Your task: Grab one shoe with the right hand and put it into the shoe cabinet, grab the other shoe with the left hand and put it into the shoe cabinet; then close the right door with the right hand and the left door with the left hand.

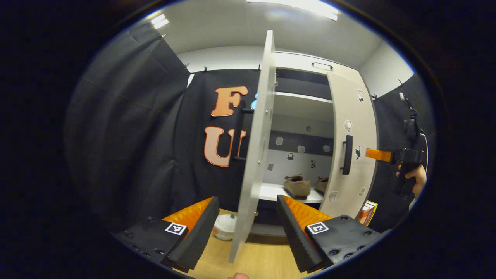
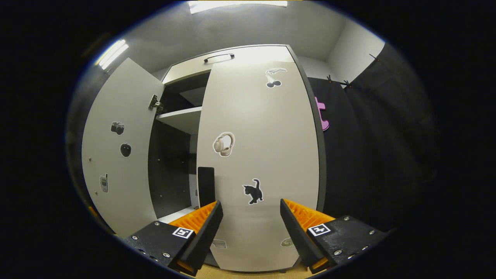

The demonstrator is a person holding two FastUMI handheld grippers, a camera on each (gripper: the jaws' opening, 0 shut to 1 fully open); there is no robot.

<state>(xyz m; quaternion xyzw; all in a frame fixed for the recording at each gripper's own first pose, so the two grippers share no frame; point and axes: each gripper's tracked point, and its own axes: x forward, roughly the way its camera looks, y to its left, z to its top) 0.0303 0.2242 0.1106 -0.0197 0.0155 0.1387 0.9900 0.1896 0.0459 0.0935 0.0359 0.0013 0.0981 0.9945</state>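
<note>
Shoes are seen inside the shoe cabinet (image 1: 302,62), resting on its pale lower shelf (image 1: 271,192): one shoe (image 1: 297,186) toward the shelf's middle, the other shoe (image 1: 321,185) at its right end, partly hidden behind the right door (image 1: 354,155).

In the left gripper view, the left gripper (image 1: 248,228) is held nearest, its fingers spread wide apart with nothing between them. The edge of the left door (image 1: 255,155) stands in the gap, swung out toward the camera. Below lies a wooden floor (image 1: 263,259), with a white round container (image 1: 225,226) near the door's foot. Farther off, the right door is nearly closed, and the right gripper (image 1: 378,155) is held by a hand (image 1: 416,178) just beside that door's outer face, near its black handle (image 1: 347,155).

In the right gripper view, the right gripper's fingers are likewise spread, gripping nothing, close before the right door. A cat sticker (image 2: 254,191) and a headphone sticker (image 2: 224,144) are seen on the door.
</note>
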